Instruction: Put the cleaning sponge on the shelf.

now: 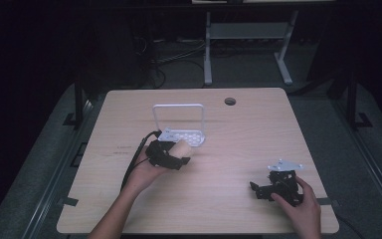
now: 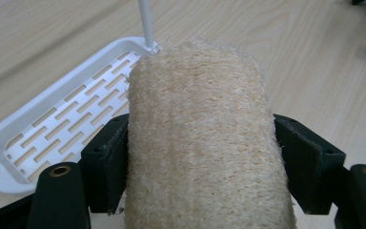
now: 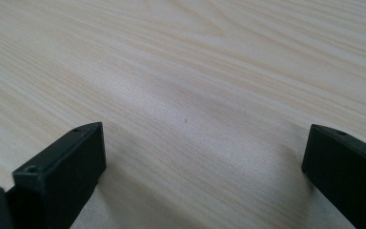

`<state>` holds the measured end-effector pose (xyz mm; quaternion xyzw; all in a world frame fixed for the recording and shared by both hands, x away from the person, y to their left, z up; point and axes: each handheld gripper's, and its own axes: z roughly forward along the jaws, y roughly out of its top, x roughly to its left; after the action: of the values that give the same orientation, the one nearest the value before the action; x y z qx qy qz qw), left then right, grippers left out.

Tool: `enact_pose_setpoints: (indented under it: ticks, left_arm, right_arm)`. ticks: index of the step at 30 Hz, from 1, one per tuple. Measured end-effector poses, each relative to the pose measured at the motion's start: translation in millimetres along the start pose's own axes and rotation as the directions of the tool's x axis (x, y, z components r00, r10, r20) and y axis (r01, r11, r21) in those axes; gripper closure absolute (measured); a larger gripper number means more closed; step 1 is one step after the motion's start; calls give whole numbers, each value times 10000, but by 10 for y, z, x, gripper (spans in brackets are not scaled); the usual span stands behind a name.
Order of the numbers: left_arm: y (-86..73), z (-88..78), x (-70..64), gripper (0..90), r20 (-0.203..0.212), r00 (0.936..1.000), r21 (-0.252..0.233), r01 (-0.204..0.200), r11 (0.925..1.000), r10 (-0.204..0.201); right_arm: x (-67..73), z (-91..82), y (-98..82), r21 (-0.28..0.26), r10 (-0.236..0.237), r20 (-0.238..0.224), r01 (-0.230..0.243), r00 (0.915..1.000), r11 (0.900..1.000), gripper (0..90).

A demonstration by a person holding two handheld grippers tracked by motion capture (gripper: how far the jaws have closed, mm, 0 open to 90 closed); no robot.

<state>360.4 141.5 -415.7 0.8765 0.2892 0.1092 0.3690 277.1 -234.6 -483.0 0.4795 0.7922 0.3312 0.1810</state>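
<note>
Left gripper [image 1: 175, 158] is clamping a tan, fibrous loofah sponge, roughly cylindrical [image 2: 200, 138], across its middle; both black jaws are pressing into its flanks in the left gripper view. The sponge is riding just above the pale wooden table [image 1: 219, 199], beside the near edge of a white plastic slotted tray with a tall wire hoop handle [image 1: 184, 135]. In the left gripper view the tray's slotted floor [image 2: 71, 114] is lying to the left of the sponge, and the sponge's far end is nearing the thin white upright of the hoop; contact cannot be told.

Right gripper [image 1: 268, 189] is resting on the table, well apart from the tray, its jaws standing wide with only bare wood between them.

Handling judgement: the sponge is probably very light, springy and rough, so slipping is unlikely, but it is likely yielding under squeeze. A mid-body grip across the short width, as now, is looking soundest; end grips would probably let it sag or pivot.
</note>
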Motion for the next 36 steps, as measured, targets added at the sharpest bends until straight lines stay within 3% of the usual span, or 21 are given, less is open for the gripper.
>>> enact_pose_setpoints:
  ticks: [30, 36]
  left_arm:
    - [199, 289, 331, 266, -608, 9974, 51, 385, 9992, -382]
    - [232, 391, 357, 266, -780, 9968, 199, 214, 9996, -198]
  right_arm:
    - [0, 1, 0, -3, -3, 17, 3, 10000, 10000, 7]
    - [-1, 1, 0, -4, -4, 16, 4, 10000, 10000, 7]
